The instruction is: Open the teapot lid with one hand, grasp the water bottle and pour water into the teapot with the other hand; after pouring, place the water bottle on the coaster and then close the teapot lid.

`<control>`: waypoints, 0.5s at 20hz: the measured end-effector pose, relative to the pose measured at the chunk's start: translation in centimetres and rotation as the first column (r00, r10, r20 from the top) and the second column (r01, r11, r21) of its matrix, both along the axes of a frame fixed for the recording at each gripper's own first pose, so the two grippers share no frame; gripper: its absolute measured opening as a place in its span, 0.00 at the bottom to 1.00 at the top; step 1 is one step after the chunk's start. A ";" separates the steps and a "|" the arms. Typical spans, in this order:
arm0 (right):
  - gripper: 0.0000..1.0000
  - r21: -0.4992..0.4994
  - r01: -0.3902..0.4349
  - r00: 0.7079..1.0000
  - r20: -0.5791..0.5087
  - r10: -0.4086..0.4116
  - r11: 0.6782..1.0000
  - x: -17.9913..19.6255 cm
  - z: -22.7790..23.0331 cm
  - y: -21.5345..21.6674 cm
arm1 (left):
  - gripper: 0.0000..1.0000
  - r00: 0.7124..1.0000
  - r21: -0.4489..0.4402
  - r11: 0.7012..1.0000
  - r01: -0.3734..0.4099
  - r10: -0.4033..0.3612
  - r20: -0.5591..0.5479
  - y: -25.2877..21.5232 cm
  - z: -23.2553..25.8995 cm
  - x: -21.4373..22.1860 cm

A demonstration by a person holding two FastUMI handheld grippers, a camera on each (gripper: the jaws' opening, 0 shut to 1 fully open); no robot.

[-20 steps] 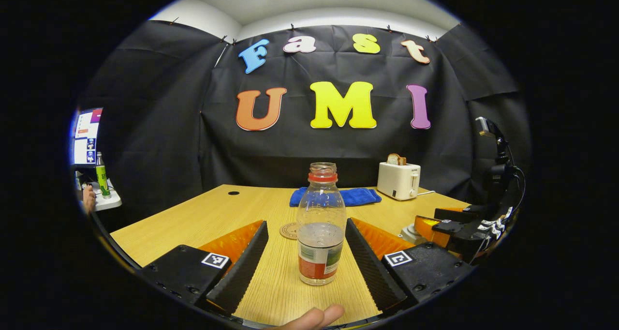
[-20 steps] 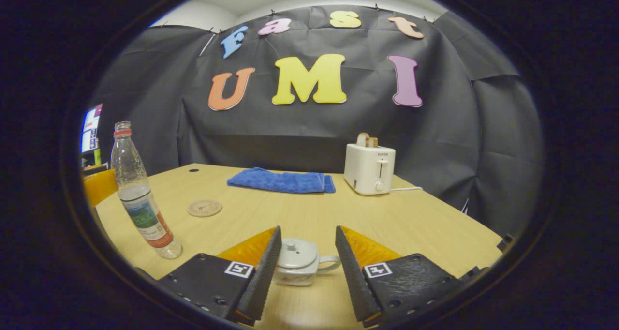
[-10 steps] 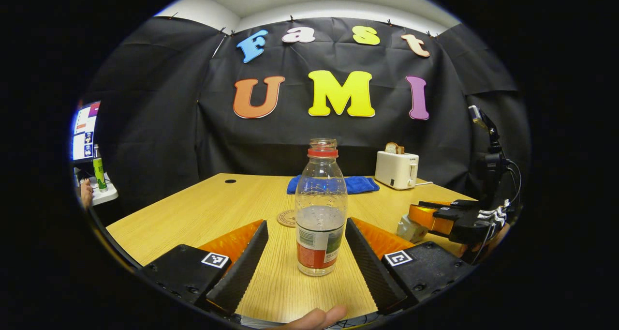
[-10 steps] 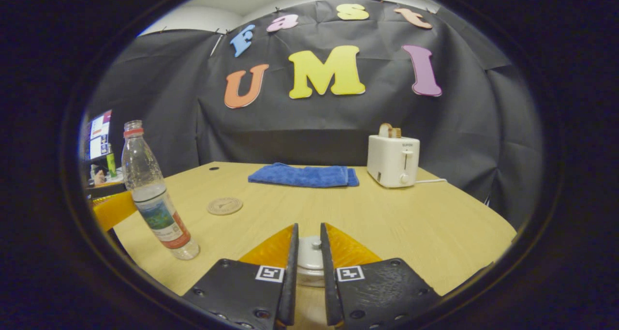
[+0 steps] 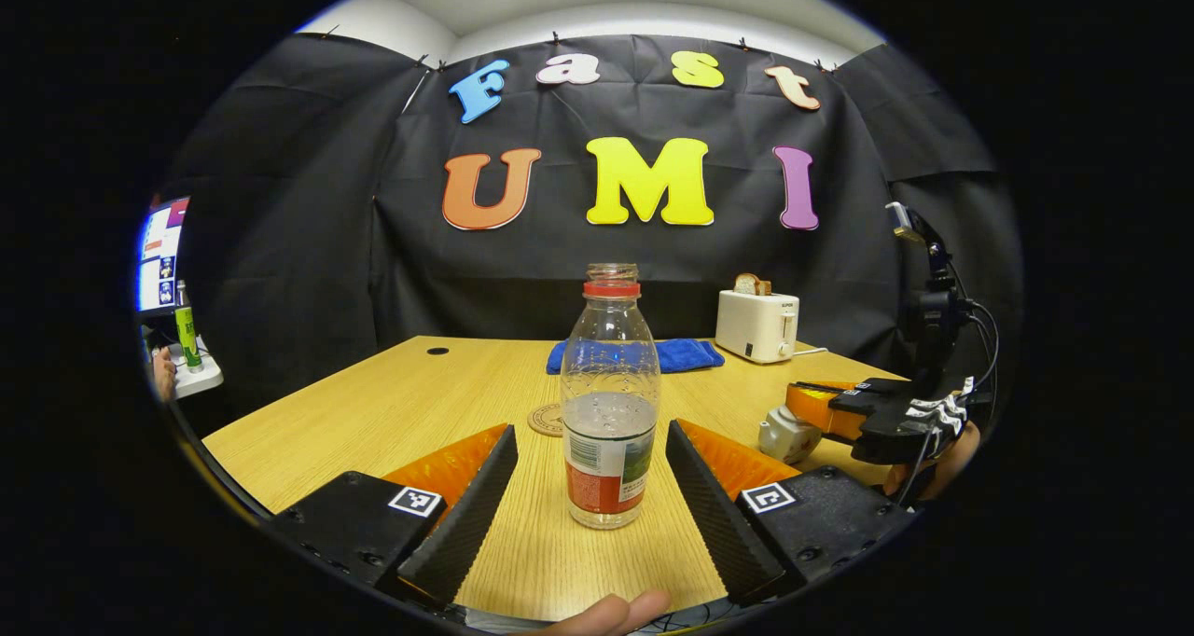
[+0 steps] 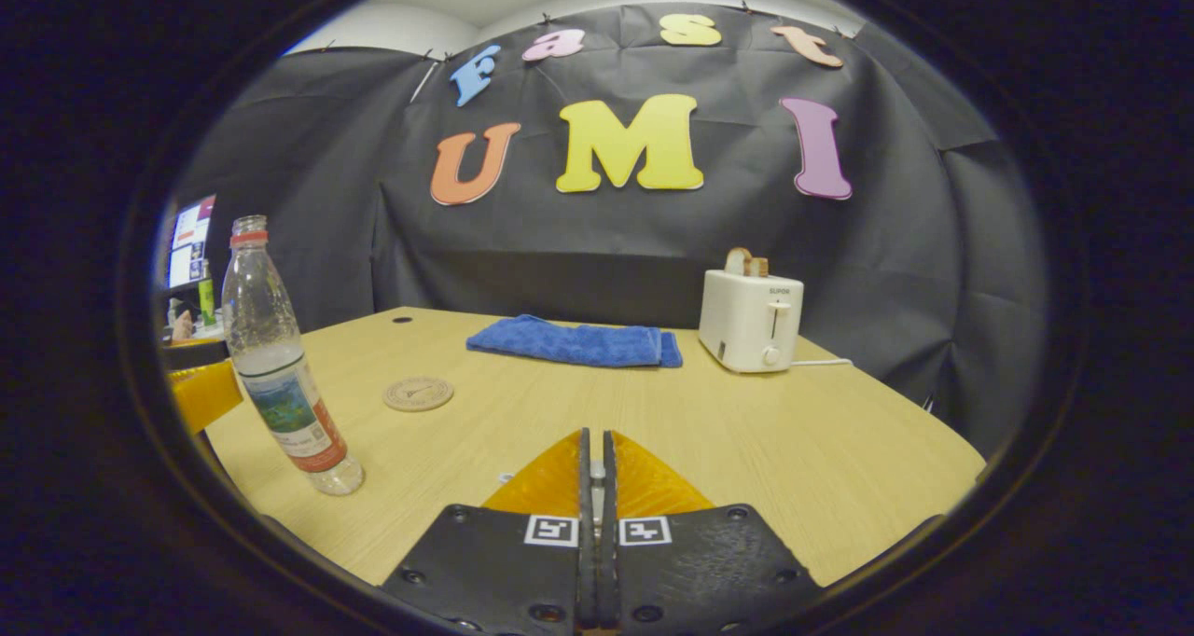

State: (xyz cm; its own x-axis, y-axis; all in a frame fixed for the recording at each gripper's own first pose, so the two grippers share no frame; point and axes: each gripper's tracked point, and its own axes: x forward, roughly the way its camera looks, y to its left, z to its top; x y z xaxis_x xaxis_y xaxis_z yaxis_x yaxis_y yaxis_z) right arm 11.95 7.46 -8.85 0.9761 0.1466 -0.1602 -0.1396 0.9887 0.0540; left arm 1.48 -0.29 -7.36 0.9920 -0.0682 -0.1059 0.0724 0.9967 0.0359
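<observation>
A clear water bottle with a red neck ring, uncapped and partly filled, stands on the table between the fingers of my left gripper. That gripper is open and neither finger touches the bottle. In the left gripper view the small white teapot sits to the right, with my right gripper over its top. In the right gripper view my right gripper is shut on the teapot lid's knob, and the pot itself is hidden beneath the fingers. The round coaster lies behind the bottle.
A blue towel lies at the back of the wooden table, with a white toaster holding toast to its right. A side stand with a green bottle and a screen is off the table's left edge.
My right gripper's fingers have come together from wide open onto the teapot lid's knob. My left gripper stayed open around the bottle, shifting only slightly.
</observation>
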 end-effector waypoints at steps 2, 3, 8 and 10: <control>0.00 -0.004 0.004 1.000 0.012 -0.004 1.000 0.0 0.3 -0.1 | 1.00 1.000 0.006 1.000 0.004 -0.004 -0.004 -0.3 -0.2 0.0; 0.00 -0.008 0.006 1.000 0.023 -0.006 1.000 -0.1 0.3 0.0 | 1.00 1.000 0.006 1.000 0.008 -0.008 -0.003 -0.3 -0.2 0.1; 0.00 0.011 0.002 0.997 0.075 -0.003 1.000 -0.5 2.2 0.2 | 1.00 1.000 -0.002 1.000 0.018 -0.018 -0.016 -0.2 -1.1 0.7; 0.00 0.028 -0.004 0.997 0.077 0.002 1.000 -0.8 2.7 0.2 | 1.00 0.999 -0.016 0.999 0.036 -0.036 -0.029 -0.6 -1.6 1.0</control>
State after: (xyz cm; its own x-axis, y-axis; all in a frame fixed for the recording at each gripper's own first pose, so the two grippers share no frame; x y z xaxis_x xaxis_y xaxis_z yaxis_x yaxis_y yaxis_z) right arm 11.11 7.69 -6.10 0.9849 0.1533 -0.0805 -0.1477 0.9865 0.0713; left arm 2.51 -0.88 -8.94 0.9854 -0.1055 -0.1337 0.1088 0.9939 0.0177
